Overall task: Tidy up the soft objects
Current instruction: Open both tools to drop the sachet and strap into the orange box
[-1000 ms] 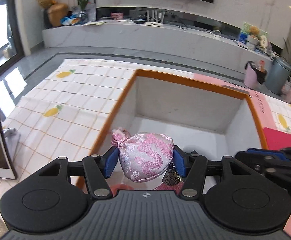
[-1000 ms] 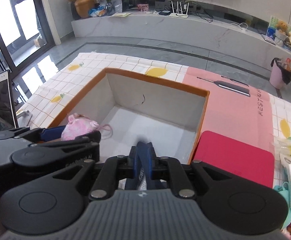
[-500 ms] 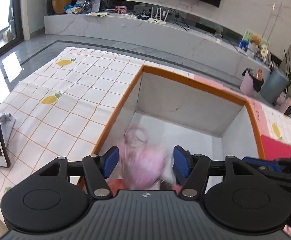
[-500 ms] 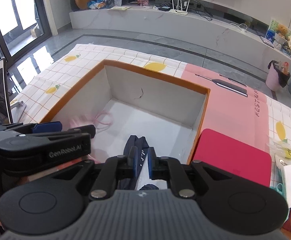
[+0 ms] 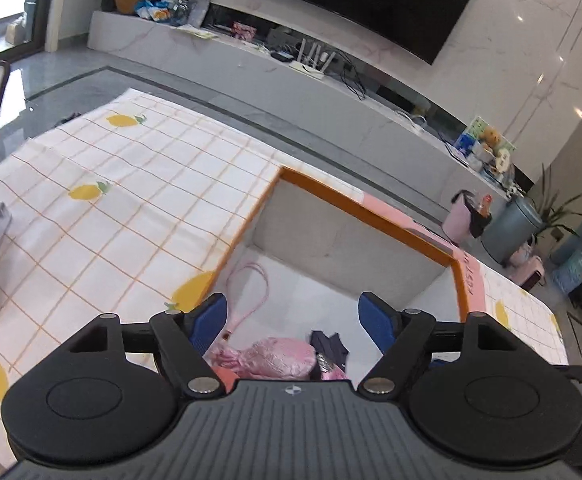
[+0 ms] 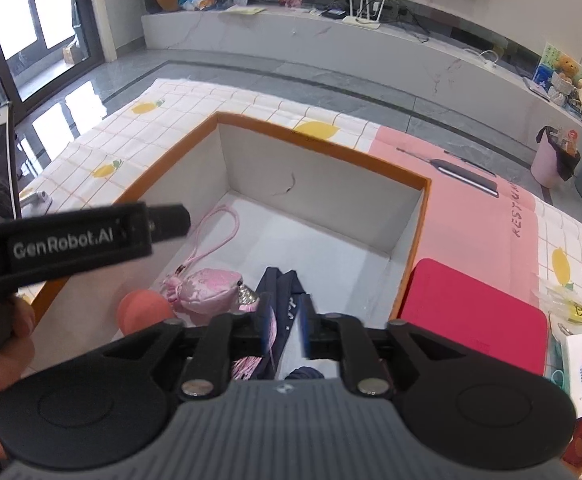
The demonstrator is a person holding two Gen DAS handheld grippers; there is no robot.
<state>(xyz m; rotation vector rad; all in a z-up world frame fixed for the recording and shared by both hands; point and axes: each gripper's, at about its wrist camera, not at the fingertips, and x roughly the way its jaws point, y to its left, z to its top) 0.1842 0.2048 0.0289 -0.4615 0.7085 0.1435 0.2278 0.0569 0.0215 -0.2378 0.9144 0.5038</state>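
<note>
The left gripper (image 5: 293, 316) was opening, its blue pads wide apart and empty; the pink pouch (image 5: 279, 356) lay below them on the floor of the box (image 5: 371, 210), apparently let go there so it would sit with the other soft things. The right gripper (image 6: 287, 324) was opening too, part-way, with the dark blue cloth (image 6: 279, 284) between its pads but no longer pinched, it seemed. In the right view the pouch (image 6: 207, 290) rested beside a peach ball (image 6: 143, 312), its cord (image 6: 219, 232) trailing toward the left wall. A red mat (image 6: 471, 316) lay outside on the tablecloth (image 6: 131, 140).
</note>
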